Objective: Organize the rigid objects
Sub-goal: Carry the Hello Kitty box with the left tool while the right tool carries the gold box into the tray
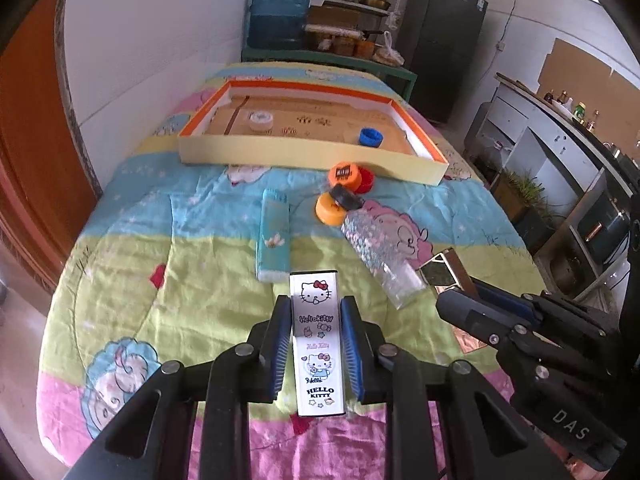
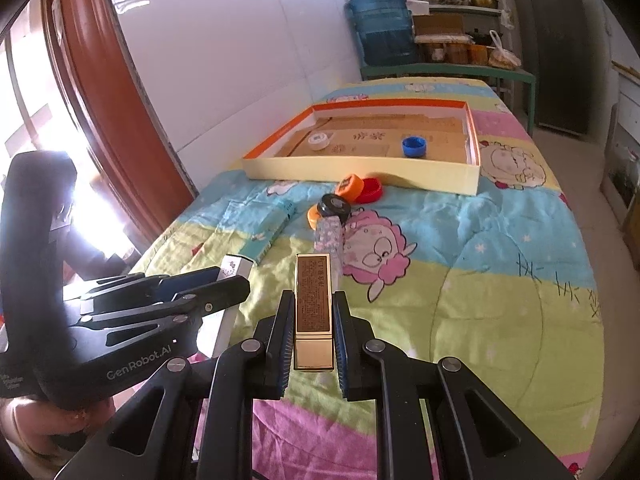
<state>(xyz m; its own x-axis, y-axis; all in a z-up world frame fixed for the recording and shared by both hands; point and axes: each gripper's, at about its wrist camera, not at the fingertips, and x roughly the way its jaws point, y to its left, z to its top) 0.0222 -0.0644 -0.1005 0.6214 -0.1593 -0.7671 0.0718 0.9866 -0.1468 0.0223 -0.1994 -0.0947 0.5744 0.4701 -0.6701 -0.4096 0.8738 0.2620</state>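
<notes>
My left gripper [image 1: 316, 308] is shut on a white Hello Kitty box [image 1: 318, 344], held above the quilt. My right gripper [image 2: 313, 300] is shut on a gold box [image 2: 314, 308]; it shows at the right of the left wrist view [image 1: 444, 270]. On the quilt lie a teal box [image 1: 273, 236], a clear glittery bottle [image 1: 380, 256] with a black cap [image 1: 346, 197], and orange [image 1: 344, 174], red [image 1: 366, 180] and yellow-orange [image 1: 328, 209] caps. The yellow tray with orange rim [image 1: 312, 156] holds a blue cap [image 1: 371, 137] and a white cap [image 1: 261, 119].
The quilt-covered table [image 2: 500, 280] stands against a white wall on the left. Behind it are a blue water jug [image 1: 280, 12], shelves and a dark fridge [image 1: 440, 40]. A counter runs along the right. The left gripper body [image 2: 120, 320] sits left of my right gripper.
</notes>
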